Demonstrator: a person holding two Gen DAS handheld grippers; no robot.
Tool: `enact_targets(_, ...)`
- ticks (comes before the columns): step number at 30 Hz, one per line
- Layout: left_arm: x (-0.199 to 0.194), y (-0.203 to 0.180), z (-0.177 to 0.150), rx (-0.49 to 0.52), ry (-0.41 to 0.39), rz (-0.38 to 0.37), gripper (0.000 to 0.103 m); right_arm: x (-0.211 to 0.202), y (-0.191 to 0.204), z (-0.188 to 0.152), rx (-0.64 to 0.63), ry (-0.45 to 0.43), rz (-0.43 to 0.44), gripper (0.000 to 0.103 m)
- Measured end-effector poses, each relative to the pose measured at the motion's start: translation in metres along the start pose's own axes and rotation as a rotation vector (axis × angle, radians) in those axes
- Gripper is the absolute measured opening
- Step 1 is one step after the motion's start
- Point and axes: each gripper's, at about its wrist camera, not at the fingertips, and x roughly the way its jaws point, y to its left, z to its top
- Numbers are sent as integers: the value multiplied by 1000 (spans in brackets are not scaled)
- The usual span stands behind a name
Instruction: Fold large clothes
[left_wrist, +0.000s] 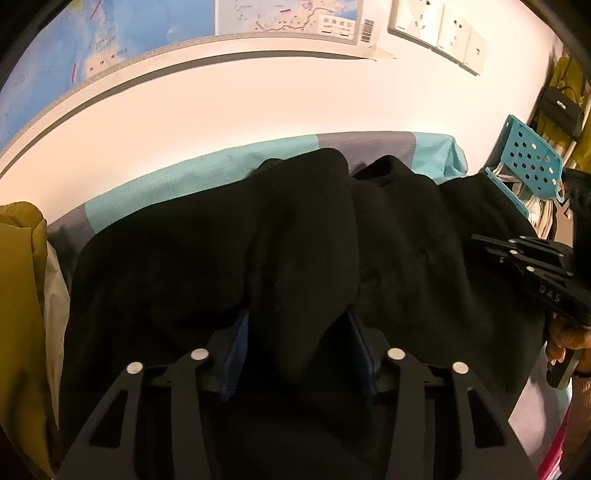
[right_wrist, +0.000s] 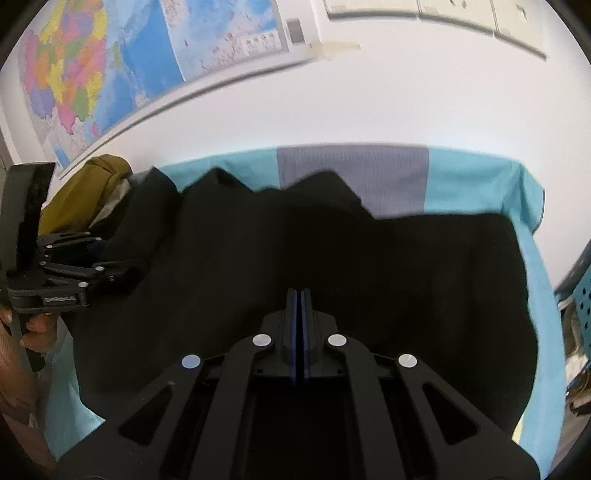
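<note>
Clearly, the black garment (left_wrist: 303, 240) lay spread over the teal and grey sheet (right_wrist: 354, 170), and it reached from just in front of both claws up to the far edge near the white wall (left_wrist: 240, 99). The left gripper (left_wrist: 295, 343) had its blue pads apart, and a thick fold of the black cloth stood between them; whether the pads already pressed on it I could not tell. The right gripper (right_wrist: 300, 306) was clenched, its two pads pressed together above the cloth, and no cloth was visible between them. Beyond the left claw, on its left side, a mustard jacket (left_wrist: 22, 295) was lying.

To do this step well, I judged the left claw should take the whole thickness of the fold, not only the upper layer. The right claw should find a matching hem on its own side. Both should then lift together, keeping the edge straight.
</note>
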Motion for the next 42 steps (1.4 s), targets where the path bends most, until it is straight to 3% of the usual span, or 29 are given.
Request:
enact_targets(4, 8, 18, 11, -83, 11, -57, 40, 7, -10, 9, 38, -11, -12, 2)
enact_targets(7, 21, 31, 13, -141, 47, -102, 42, 16, -14, 6, 62, 35, -6, 1)
enact_targets(8, 18, 31, 12, -139, 36, -103, 43, 10, -18, 5, 85, 26, 13, 5)
enact_targets(9, 10, 29, 9, -123, 12, -99, 46, 0, -22, 4, 103, 8, 38, 21)
enact_targets(10, 0, 27, 5, -108, -14, -99, 55, -11, -27, 2, 117, -15, 45, 31)
enact_targets(11, -15, 26, -2, -88, -50, -100, 59, -28, -32, -2, 136, -56, 54, 49)
enact_targets(12, -27, 27, -9, -73, -81, -92, 63, -44, -37, -7, 149, -90, 69, 57)
enact_targets(14, -49, 31, -23, -52, -129, -78, 64, -73, -47, -19, 172, -138, 74, 61)
enact_targets(17, -88, 52, -59, -77, -193, -15, 73, -105, -67, -44, 213, -158, 55, 86)
enact_targets(22, -99, 85, -115, -172, -144, 63, 78, -113, -84, -93, 275, -93, 88, 93)
enact_targets(27, -73, 93, -130, -223, -89, -30, 81, -78, -80, -108, 283, -28, 152, 97)
enact_targets(28, -67, 91, -127, -214, -94, -14, 82, -75, -78, -107, 271, -36, 150, 97)
enact_targets(29, -63, 88, -125, -209, -98, 4, 82, -71, -74, -104, 263, -36, 154, 84)
enact_targets(30, -56, 84, -120, -197, -102, 18, 82, -69, -72, -101, 254, -40, 160, 64)
enact_targets(31, -51, 80, -115, -188, -110, 25, 75, -69, -68, -96, 230, -52, 142, 55)
enact_targets(32, -48, 79, -113, -194, -109, 7, 65, -69, -65, -94, 217, -55, 152, 37)
enact_targets(33, -45, 77, -110, -216, -95, -54, 41, -71, -64, -91, 212, -54, 165, 29)
enact_targets(34, -47, 75, -109, -227, -98, -56, 29, -78, -62, -87, 203, -60, 162, 26)
enact_targets(36, -63, 70, -105, -224, -116, -52, 19, -104, -61, -81, 209, -116, 182, 18)
enact_targets(39, -106, 82, -112, -289, -178, -229, 16, -158, -58, -75, 190, -232, 195, 15)
enact_targets(42, -135, 83, -134, -276, -199, -293, 17, -187, -74, -82, 200, -267, 195, 14)
